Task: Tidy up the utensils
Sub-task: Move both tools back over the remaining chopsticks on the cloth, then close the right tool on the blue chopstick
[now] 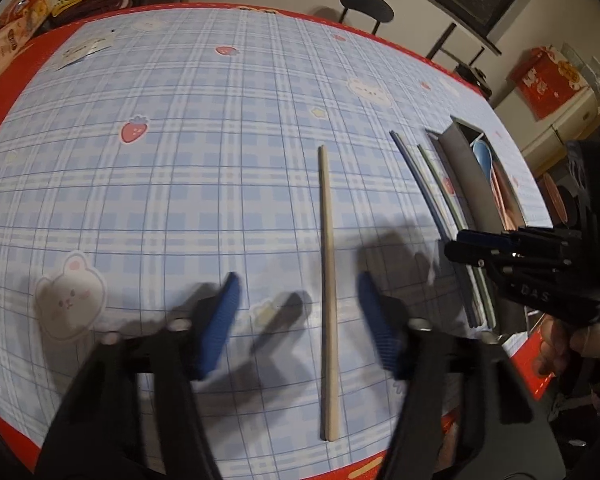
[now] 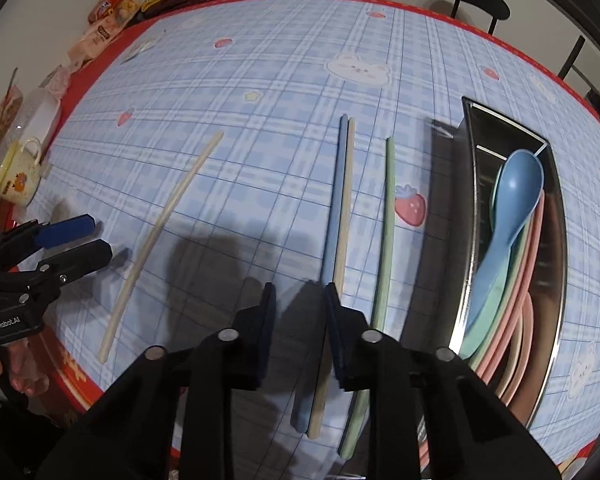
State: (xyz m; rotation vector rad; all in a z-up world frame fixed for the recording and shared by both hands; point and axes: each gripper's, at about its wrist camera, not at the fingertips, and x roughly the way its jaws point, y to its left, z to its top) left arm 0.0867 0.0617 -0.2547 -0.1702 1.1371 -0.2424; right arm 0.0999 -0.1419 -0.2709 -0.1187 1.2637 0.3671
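A beige chopstick (image 1: 327,280) lies lengthwise on the blue plaid tablecloth, between the open fingers of my left gripper (image 1: 298,294), which hovers above it and holds nothing. It also shows in the right wrist view (image 2: 162,224). A blue chopstick (image 2: 334,196), a cream chopstick (image 2: 346,200) and a green chopstick (image 2: 385,224) lie side by side. My right gripper (image 2: 300,300) is open and empty above their near ends. A steel tray (image 2: 470,168) holds a blue spoon (image 2: 510,200) on green and pink spoons.
Snack bags (image 2: 112,16) and a yellow cup (image 2: 18,176) crowd the table's left side. The table's red edge (image 2: 72,372) is near me. A black chair (image 1: 366,6) stands beyond the far edge.
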